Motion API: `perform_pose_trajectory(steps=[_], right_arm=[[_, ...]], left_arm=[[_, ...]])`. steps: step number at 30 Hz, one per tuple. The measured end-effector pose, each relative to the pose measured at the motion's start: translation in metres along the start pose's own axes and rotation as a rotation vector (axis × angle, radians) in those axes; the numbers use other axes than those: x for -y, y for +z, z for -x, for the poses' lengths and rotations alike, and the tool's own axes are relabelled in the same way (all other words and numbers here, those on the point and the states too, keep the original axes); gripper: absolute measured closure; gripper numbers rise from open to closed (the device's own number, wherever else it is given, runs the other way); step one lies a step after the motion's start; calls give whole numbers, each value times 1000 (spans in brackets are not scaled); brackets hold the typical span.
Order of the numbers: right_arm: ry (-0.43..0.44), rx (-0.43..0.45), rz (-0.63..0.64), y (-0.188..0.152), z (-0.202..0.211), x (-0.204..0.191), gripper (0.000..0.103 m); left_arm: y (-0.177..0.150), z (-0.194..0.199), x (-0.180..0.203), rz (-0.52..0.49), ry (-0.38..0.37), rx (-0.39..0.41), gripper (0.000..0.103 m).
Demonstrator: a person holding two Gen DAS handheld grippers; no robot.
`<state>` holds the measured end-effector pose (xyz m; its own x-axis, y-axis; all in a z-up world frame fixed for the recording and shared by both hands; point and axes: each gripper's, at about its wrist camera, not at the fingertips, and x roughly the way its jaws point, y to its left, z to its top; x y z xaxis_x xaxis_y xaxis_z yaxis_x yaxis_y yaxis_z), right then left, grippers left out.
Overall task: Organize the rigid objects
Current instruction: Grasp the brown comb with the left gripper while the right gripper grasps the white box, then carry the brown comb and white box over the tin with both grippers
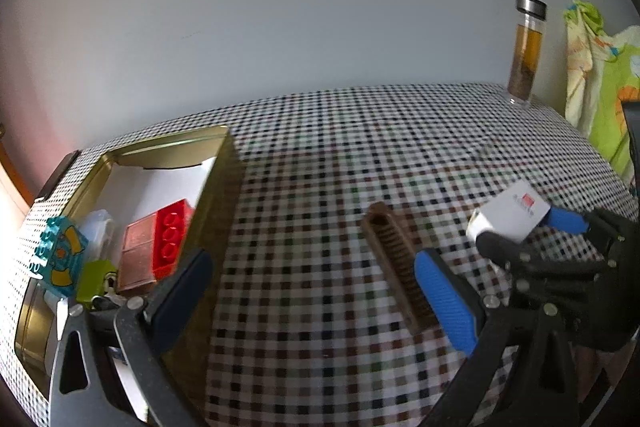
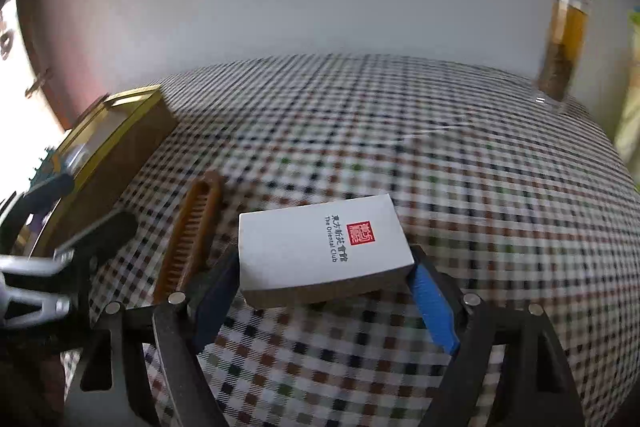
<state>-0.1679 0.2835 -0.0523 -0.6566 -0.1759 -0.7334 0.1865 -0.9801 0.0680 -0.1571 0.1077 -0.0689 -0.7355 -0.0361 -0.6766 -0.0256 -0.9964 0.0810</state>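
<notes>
A white box with a red seal (image 2: 320, 247) sits between the blue pads of my right gripper (image 2: 324, 273), which touch its two short sides just over the checked tablecloth (image 2: 440, 167). In the left wrist view the same white box (image 1: 516, 213) shows at the right in the right gripper (image 1: 530, 231). A brown comb (image 1: 396, 267) lies flat on the cloth, close to the blue pad of my left gripper (image 1: 320, 291), which is open with nothing in it. A gold tin (image 1: 218, 187) at the left holds a red brick (image 1: 172, 235), a teal brick (image 1: 60, 255) and other small pieces.
A glass bottle with amber liquid (image 1: 526, 51) stands at the table's far right corner by the wall. A yellow-green cloth (image 1: 600, 75) hangs beyond the right edge. The comb (image 2: 192, 231) lies between the gold tin (image 2: 120, 139) and the white box.
</notes>
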Motion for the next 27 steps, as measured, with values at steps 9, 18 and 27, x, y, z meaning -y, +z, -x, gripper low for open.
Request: perform_pose_trajectory(steps=[9,18,27], right_arm=[[-137,15,-120,2,2,20,21],[-132,21,-130,1,-4,20,20],[-130,30,-121,0,1,18,20]], left_arm=[[-8,-9,27,-50,-45,-43,1],[-7,-36,28,-17,-125,-134,20],[-8,-37,29,-45,-168,-135,77]])
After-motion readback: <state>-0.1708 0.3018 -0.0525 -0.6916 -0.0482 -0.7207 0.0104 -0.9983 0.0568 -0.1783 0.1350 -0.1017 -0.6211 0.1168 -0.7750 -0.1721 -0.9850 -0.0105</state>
